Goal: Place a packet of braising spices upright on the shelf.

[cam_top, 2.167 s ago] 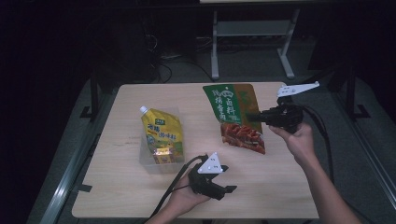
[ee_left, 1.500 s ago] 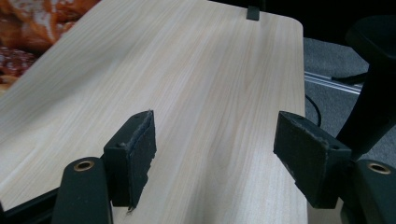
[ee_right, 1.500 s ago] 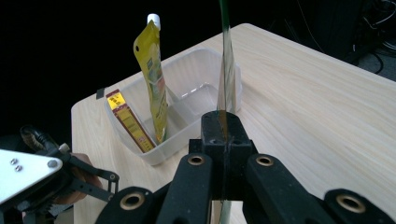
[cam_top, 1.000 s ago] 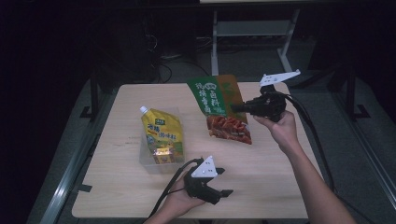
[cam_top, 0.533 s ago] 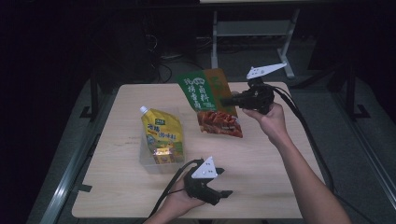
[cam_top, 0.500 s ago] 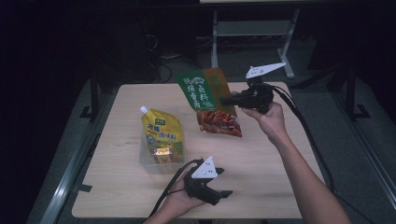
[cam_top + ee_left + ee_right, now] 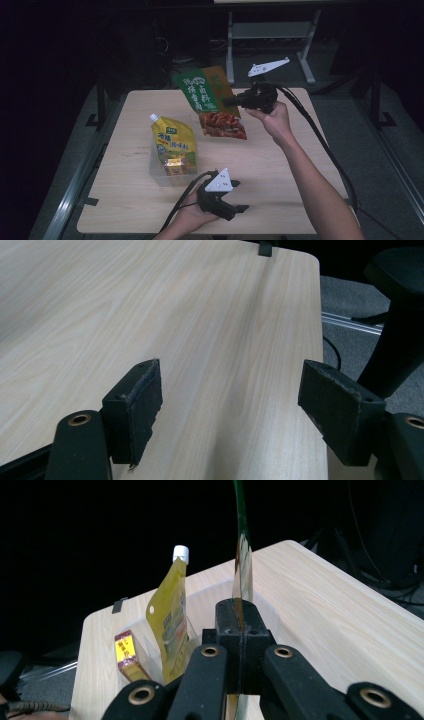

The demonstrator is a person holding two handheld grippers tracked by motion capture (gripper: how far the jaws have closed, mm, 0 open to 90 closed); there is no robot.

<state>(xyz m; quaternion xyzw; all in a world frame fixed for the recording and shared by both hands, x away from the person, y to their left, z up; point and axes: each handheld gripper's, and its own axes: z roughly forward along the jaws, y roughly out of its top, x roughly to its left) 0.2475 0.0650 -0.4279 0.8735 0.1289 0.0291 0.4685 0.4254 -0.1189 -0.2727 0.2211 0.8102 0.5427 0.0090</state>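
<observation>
Right gripper (image 7: 235,101) has its fingers clamped tight on the edge of the green pouch (image 7: 207,97), and the pouch hangs in the air above the far side of the bench (image 7: 280,165), tilted, red end down. Just beside it, toward the person's left, the yellow pouch (image 7: 174,147) stands in a clear bin (image 7: 159,175). Left gripper (image 7: 235,210) rests low at the near edge, fingers (image 7: 135,412) spread wide, bare wood between them.

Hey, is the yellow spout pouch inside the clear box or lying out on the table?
Inside. The yellow spout pouch stands in the clear box, leaning back with its white cap above the rim; the right gripper view shows the same.
</observation>
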